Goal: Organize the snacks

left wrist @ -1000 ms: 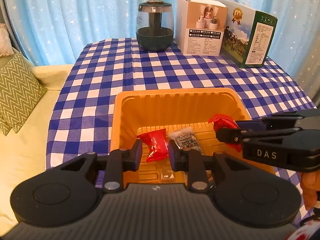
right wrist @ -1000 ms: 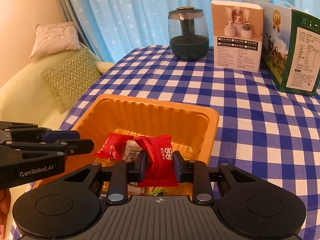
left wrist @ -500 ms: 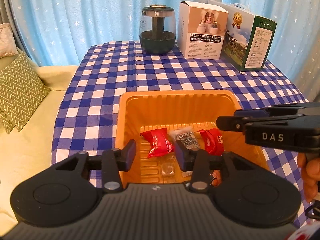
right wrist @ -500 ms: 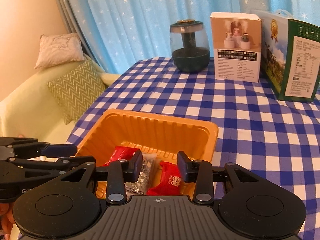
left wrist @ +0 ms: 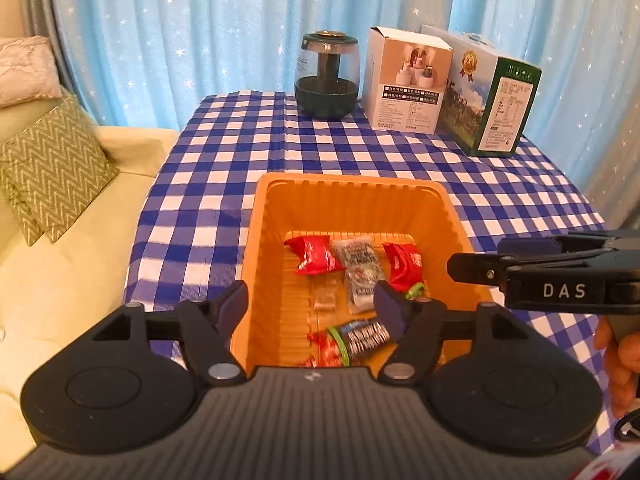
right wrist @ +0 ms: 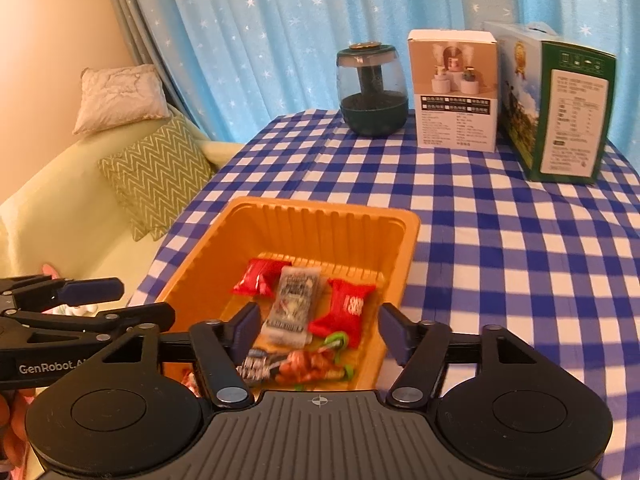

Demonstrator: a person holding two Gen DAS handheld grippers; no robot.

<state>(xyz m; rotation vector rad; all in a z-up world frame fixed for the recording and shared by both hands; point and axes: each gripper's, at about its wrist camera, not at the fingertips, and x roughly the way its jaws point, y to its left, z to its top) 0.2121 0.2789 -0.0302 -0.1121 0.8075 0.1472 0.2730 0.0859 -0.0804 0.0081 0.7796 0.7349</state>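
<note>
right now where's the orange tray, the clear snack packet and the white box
orange tray [left wrist: 352, 184], left wrist view, far rim
clear snack packet [right wrist: 294, 304], right wrist view, middle of wrapper
white box [right wrist: 456, 104], right wrist view, front face

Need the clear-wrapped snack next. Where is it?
In the orange tray, the clear-wrapped snack lies between two red packets in both wrist views.

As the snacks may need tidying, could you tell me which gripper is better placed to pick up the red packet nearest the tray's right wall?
Probably the right gripper: its opening jaws, holding nothing, frame that red packet in the orange tray; the left gripper, also opening and empty, centres further left.
</note>
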